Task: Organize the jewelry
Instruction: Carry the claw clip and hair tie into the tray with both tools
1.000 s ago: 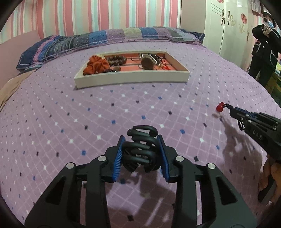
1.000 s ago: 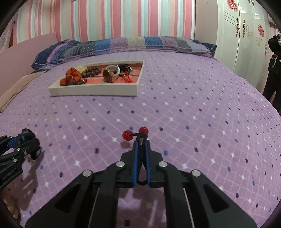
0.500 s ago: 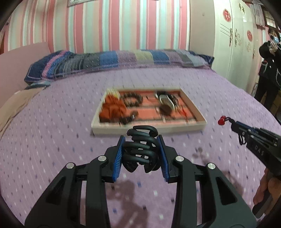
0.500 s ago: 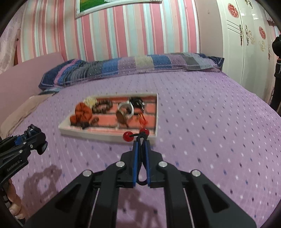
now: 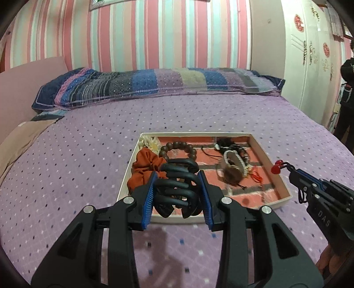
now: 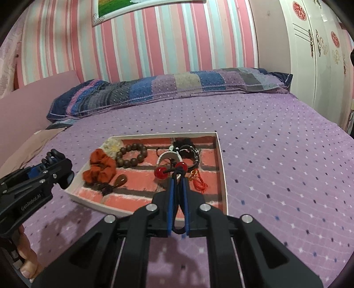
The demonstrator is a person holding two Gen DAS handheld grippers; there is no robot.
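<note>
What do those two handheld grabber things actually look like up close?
Both are matte black plastic. The left gripper and right gripper each have two angular fingers lined with ribbed blue pads, silver screws at the joints, and white lettering on the side. No cables or sleeves show.

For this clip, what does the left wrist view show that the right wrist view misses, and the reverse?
Left wrist only: the black claw hair clip seen whole, clamped in the left gripper, and a person in dark clothes by the wardrobe.
Right wrist only: the brown teardrop pendant in the tray and a framed picture on the wall.
Both: the tray, orange scrunchie, wooden bead bracelet, red-bead hair tie.
</note>
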